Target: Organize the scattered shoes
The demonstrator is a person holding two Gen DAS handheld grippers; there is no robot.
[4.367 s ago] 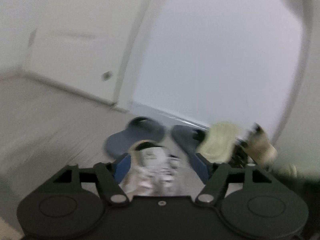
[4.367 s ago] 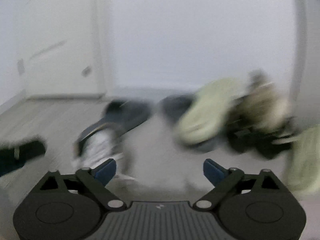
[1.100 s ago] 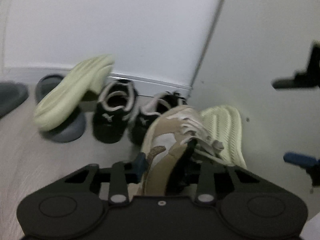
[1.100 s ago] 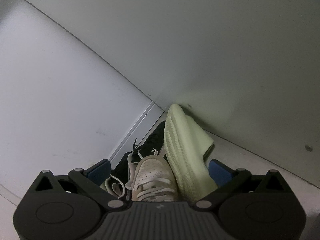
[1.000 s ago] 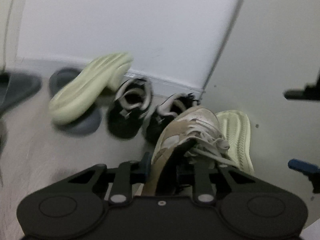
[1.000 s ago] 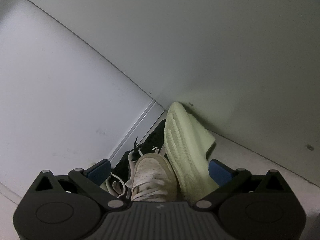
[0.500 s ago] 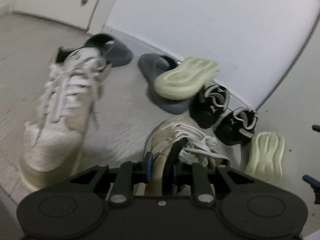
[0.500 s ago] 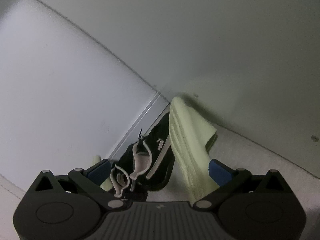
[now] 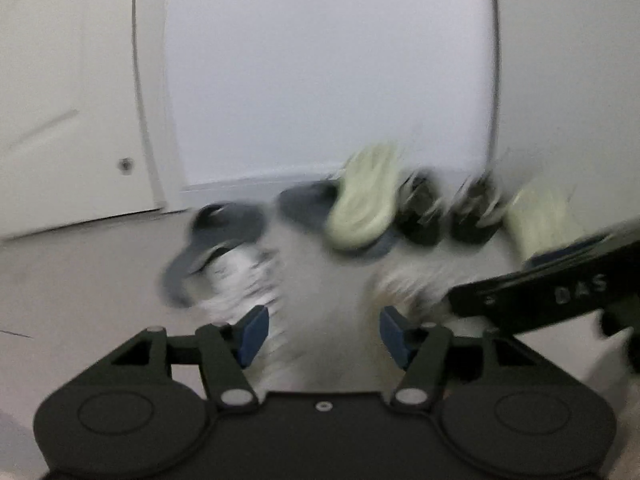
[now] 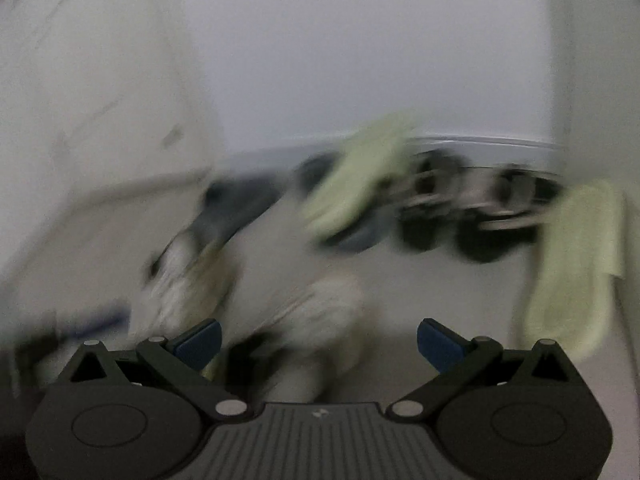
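Lying blurred on floor (image 9: 80,280), L to R: white door (image 9: 60,120), grey slide (image 9: 224,228), white sneaker (image 9: 240,280) just ahead of left gripper (image 9: 324,330), jaws just opened, spread, nothing between. Then lime slide (image 9: 364,204) tilted on 2nd grey slide (image 9: 304,204), black sneakers (image 9: 420,216), beige sneaker (image 10: 320,312) before right gripper (image 10: 318,344), spread wide, empty.

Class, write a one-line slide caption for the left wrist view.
Open left hand-held gripper above blurred pale sneakers, with grey slides, lime slides and black sneakers by the wall.
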